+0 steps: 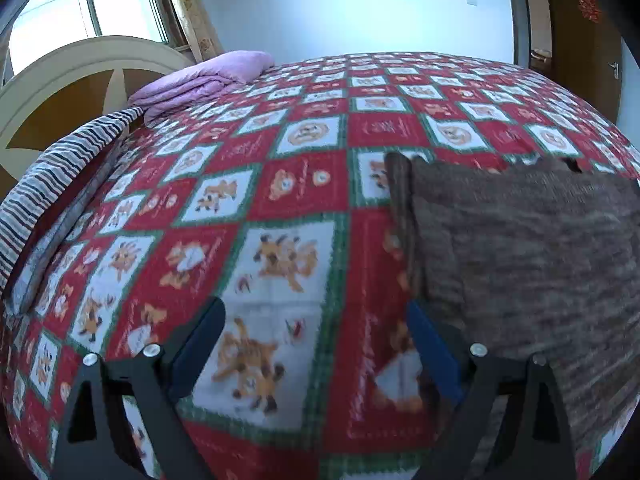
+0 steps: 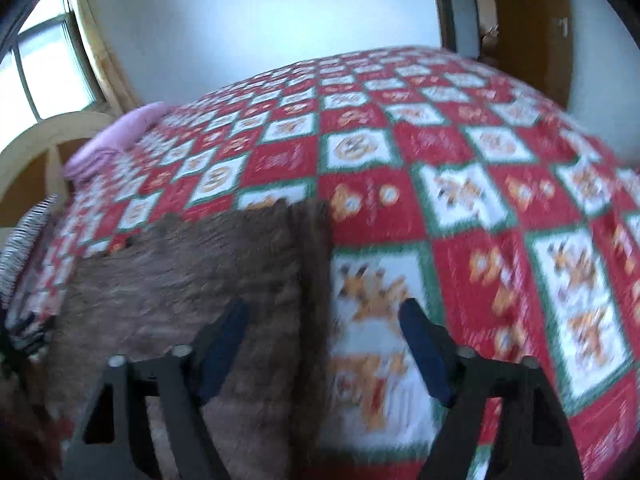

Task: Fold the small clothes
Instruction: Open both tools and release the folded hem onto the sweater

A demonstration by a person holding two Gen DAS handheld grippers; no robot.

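Brown knit garment [image 1: 520, 248] lies flat on the bed [image 1: 304, 184]; both tongs, left [image 1: 316, 344] and right [image 2: 324, 344], hover wide, empty, beside its edges. Next: grip edges, fold.

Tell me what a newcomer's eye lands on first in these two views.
The loud red, white and green checked bedspread fills both views. On it, near the grippers, lies a flat brown knitted garment, at the right of the left wrist view and the lower left of the right wrist view. Far off by the headboard sits a folded lilac blanket.
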